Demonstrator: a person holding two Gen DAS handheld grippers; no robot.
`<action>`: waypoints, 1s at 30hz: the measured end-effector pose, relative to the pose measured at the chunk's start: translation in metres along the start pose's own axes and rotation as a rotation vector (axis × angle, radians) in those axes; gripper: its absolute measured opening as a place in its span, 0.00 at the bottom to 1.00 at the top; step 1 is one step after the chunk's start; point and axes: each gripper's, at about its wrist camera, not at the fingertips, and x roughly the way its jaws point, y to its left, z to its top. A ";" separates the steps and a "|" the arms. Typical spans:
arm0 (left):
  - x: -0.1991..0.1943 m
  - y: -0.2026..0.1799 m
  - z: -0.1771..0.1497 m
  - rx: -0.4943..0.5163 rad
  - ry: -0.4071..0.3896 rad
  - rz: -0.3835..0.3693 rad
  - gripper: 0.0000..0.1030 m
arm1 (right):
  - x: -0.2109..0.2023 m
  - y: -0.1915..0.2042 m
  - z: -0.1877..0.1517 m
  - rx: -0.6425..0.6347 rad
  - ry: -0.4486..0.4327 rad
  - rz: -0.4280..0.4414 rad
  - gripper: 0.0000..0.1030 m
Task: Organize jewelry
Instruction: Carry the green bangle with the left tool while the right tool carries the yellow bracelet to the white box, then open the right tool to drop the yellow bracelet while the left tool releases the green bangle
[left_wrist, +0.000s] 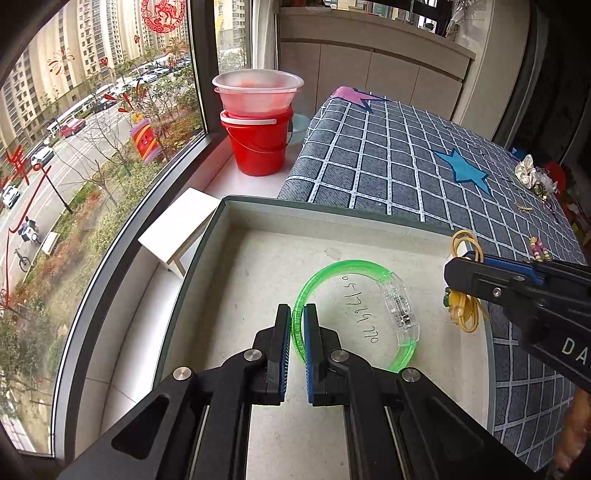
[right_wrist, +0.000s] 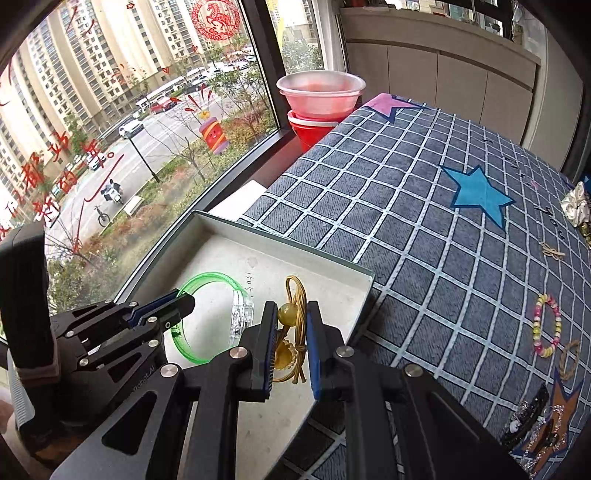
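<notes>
A shallow grey-white box (left_wrist: 258, 206) (right_wrist: 280, 243) lies at the bed's window-side edge. Over its floor my left gripper (left_wrist: 297, 314) (right_wrist: 184, 301) is shut on a clear green bangle (left_wrist: 334, 267) (right_wrist: 207, 277) with a transparent clasp. My right gripper (right_wrist: 291, 314) (left_wrist: 452, 273) is shut on a yellow hair tie (right_wrist: 290, 312) (left_wrist: 465, 306) with an amber bead, its loops hanging above the box's right part. More jewelry lies on the bedspread at the right: a pink and yellow bead bracelet (right_wrist: 546, 325), a rope ring (right_wrist: 569, 358), a cream scrunchie (right_wrist: 574, 208) and dark clips (right_wrist: 535, 424).
The checked grey bedspread (right_wrist: 406, 221) with star patches fills the right side. A red bucket (left_wrist: 258, 144) with stacked plastic bowls stands on the sill by the large window (left_wrist: 92, 147). A small white stool (left_wrist: 181, 225) sits left of the box.
</notes>
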 end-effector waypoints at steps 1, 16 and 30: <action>0.003 0.001 0.001 0.007 0.005 0.009 0.14 | 0.008 -0.002 0.003 0.010 0.015 0.008 0.16; 0.008 -0.005 0.004 0.040 0.010 0.080 0.14 | 0.052 -0.007 0.011 0.031 0.122 -0.004 0.18; -0.029 -0.013 0.003 0.030 -0.054 0.083 0.14 | -0.012 -0.026 0.009 0.130 -0.017 0.027 0.68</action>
